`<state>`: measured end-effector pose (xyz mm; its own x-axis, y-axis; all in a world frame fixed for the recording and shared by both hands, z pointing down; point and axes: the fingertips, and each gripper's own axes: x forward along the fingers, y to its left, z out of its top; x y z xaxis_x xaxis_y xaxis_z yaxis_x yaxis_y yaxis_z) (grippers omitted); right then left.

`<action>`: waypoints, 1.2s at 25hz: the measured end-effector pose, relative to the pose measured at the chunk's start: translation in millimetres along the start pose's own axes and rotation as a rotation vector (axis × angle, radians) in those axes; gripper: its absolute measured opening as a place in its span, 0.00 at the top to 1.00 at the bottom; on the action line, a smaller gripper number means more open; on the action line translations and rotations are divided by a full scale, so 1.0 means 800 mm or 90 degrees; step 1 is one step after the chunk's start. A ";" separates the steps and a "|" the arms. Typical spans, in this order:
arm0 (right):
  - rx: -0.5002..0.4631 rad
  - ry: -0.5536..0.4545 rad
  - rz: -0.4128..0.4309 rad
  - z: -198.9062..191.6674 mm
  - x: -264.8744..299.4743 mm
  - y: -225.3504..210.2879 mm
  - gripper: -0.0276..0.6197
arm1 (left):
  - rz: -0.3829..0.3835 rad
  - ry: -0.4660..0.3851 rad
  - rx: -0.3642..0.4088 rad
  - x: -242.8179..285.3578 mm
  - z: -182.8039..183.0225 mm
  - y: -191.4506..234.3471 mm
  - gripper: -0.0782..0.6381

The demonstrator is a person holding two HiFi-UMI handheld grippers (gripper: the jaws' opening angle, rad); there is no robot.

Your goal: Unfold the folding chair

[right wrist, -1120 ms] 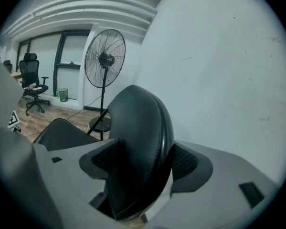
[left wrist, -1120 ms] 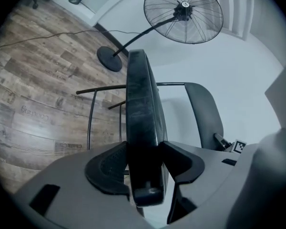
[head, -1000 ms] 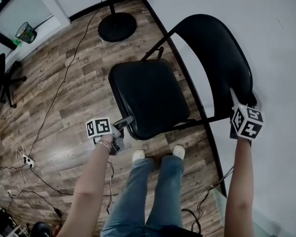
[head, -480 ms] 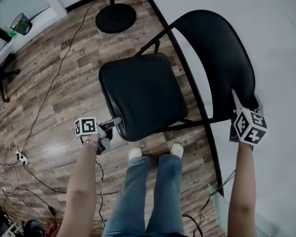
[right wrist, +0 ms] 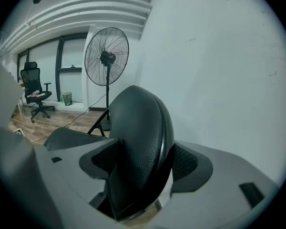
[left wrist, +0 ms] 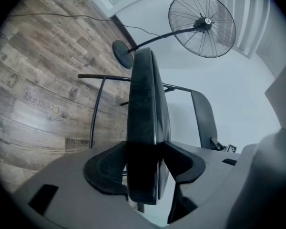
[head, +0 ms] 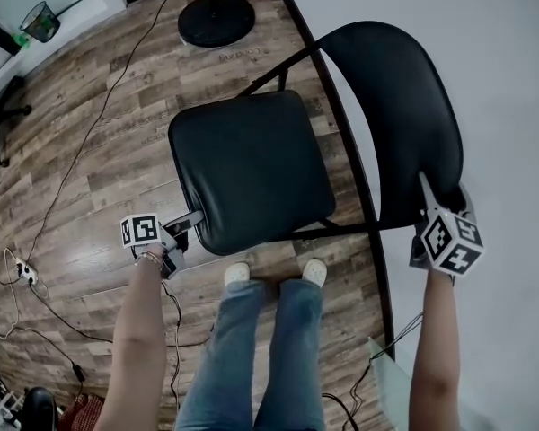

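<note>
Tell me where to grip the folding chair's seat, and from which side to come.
Grip the seat at its thin front edge, near the corner, coming from the side away from the backrest. It is a flat slab whose edge fits between two jaws; the left gripper is shut on it there. That edge likely gives the most leverage.
</note>
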<state>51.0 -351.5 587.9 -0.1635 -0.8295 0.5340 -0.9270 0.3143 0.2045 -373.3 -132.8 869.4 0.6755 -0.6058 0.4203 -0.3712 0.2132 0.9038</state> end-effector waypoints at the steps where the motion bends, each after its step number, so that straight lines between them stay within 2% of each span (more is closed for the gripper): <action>1: -0.004 -0.007 0.004 -0.001 -0.001 0.006 0.48 | 0.018 -0.005 0.001 -0.005 0.001 0.008 0.58; 7: -0.055 -0.045 0.015 0.006 -0.012 0.044 0.48 | 0.106 0.028 0.006 -0.012 -0.022 0.047 0.59; 11: -0.053 -0.043 0.057 0.005 -0.020 0.083 0.50 | 0.225 0.085 0.066 -0.019 -0.045 0.079 0.64; 13: -0.039 -0.048 0.059 0.004 -0.021 0.091 0.53 | 0.253 0.096 0.086 -0.019 -0.049 0.084 0.66; 18: -0.028 -0.055 0.040 0.002 -0.020 0.091 0.53 | 0.276 0.061 0.106 -0.021 -0.049 0.084 0.66; 27: -0.040 -0.063 0.030 0.004 -0.021 0.091 0.52 | 0.355 -0.021 0.031 -0.043 -0.053 0.089 0.59; 30: -0.043 -0.067 0.030 0.004 -0.022 0.091 0.52 | 0.371 -0.040 0.023 -0.048 -0.059 0.085 0.58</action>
<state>-14.7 -315.5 590.5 -0.2435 -0.8562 0.4556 -0.8934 0.3808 0.2382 -394.2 -59.1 918.5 0.3144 -0.4409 0.8407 -0.6924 0.4993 0.5208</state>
